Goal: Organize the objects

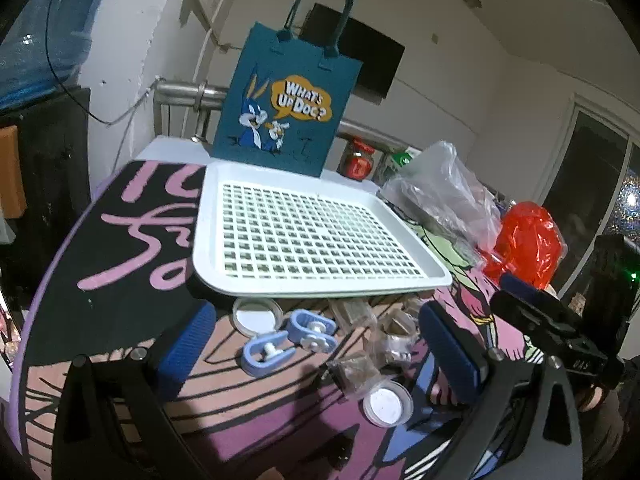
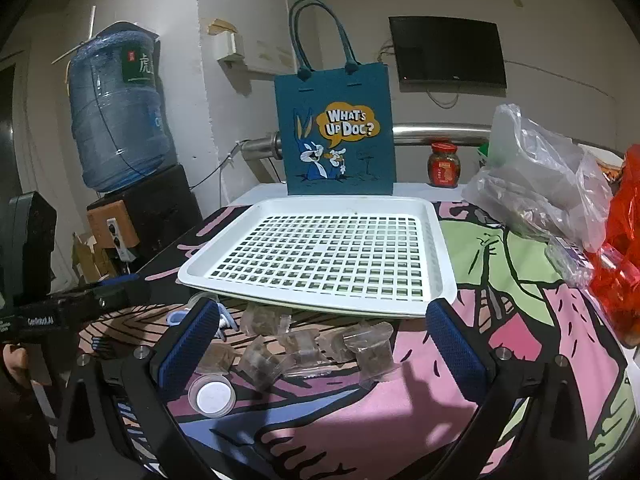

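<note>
Presently, the small items to be sorted lie loose on the desk [image 2: 440, 392] just in front of the white perforated tray [image 2: 434, 240], none of them on the tray itself. Noted among them: a cluster of clear packets [image 2: 304, 350] with brownish contents, heaped together and touching one another; two light-blue plastic clips [image 1: 288, 338] lying side by side to the left of the packets; one round white lid [image 1: 256, 316] at the tray's near edge beside the clips; and a second round white lid [image 2: 212, 396] nearer the cameras, close to the packets. The tray's grid floor is bare. The left gripper [image 1: 320, 356] hangs above the clips and packets with its blue-padded fingers [image 1: 186, 348] spread wide, nothing between the pads in contact with them. The right gripper [image 2: 320, 348] is likewise spread wide over the packet cluster, gripping nothing. Each gripper appears at the edge of the other's view, and part of a hand [image 2: 16, 360] shows beneath the left one. The desk carries a cartoon-printed cover in pink, black and green. Upright behind the tray stands a teal tote bag [image 2: 336, 136] printed with a rabbit and the words "WHAT'S UP DOC?". To the right of the tray lie a crumpled clear plastic bag [image 2: 540, 184] and a red plastic bag [image 1: 524, 240]; a red-lidded jar [image 2: 443, 164] stands behind. A blue water bottle [image 2: 116, 112] sits at far left, and a dark screen [image 2: 448, 52] is mounted on the wall.
</note>
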Available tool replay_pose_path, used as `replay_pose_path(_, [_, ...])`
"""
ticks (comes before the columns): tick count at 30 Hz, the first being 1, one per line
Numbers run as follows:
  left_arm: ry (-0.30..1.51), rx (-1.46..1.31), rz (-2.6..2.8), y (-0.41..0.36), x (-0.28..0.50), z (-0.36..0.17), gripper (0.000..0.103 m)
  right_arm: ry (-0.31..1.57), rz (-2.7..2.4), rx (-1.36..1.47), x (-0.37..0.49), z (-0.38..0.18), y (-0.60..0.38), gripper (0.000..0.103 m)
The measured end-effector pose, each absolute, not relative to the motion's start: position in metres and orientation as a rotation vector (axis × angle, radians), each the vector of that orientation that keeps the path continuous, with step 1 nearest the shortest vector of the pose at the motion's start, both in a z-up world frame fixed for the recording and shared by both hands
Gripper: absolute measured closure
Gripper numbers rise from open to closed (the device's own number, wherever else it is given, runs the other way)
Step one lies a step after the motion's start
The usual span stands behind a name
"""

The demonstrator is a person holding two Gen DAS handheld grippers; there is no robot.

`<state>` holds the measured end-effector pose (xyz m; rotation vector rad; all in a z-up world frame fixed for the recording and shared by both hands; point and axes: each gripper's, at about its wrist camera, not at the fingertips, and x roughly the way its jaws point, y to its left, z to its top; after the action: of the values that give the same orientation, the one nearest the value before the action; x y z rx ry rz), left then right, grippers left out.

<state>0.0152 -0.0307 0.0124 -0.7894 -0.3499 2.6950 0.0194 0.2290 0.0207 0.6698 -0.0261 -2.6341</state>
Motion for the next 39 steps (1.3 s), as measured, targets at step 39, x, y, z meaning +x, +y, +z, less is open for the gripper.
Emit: replay_pose_path(39, [-0.093, -0.904, 2.745, -0.017, 0.032, 0.002, 0.000, 0.011, -2.633, 0.809, 0.033, -0.002, 0.243, 0.000])
